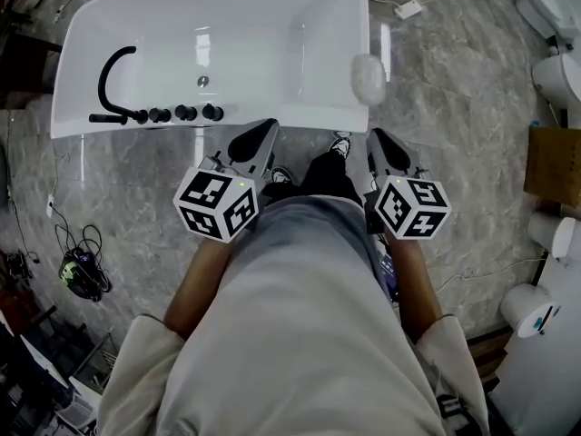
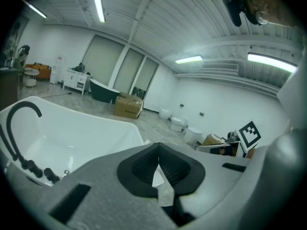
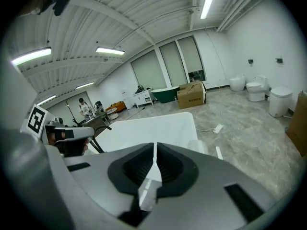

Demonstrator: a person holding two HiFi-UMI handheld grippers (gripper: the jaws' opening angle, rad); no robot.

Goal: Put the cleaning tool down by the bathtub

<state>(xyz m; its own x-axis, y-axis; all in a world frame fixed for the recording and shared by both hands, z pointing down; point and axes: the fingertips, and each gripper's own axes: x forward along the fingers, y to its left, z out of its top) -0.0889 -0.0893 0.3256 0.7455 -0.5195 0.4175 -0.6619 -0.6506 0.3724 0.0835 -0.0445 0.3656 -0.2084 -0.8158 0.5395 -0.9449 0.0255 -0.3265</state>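
Observation:
The white bathtub (image 1: 263, 25) lies ahead of me, with a black faucet (image 1: 111, 73) and knobs on its near left rim. A pale, fluffy cleaning tool (image 1: 368, 78) rests on the tub's right rim, apart from both grippers. My left gripper (image 1: 262, 133) hangs just short of the tub's near edge, jaws together and empty. My right gripper (image 1: 378, 138) sits just below the cleaning tool, jaws almost touching with nothing between them. The left gripper view shows shut jaws (image 2: 158, 153) over the tub (image 2: 72, 138). The right gripper view shows its jaws (image 3: 154, 150) before the tub (image 3: 158, 123) and the tool (image 3: 198, 144).
Marble floor surrounds the tub. Cables and a dark device (image 1: 80, 272) lie on the floor at left. A power strip (image 1: 408, 9) lies beyond the tub at right. A cardboard box (image 1: 554, 166) and white toilets (image 1: 556, 80) line the right side. My shoes (image 1: 338, 143) stand near the tub.

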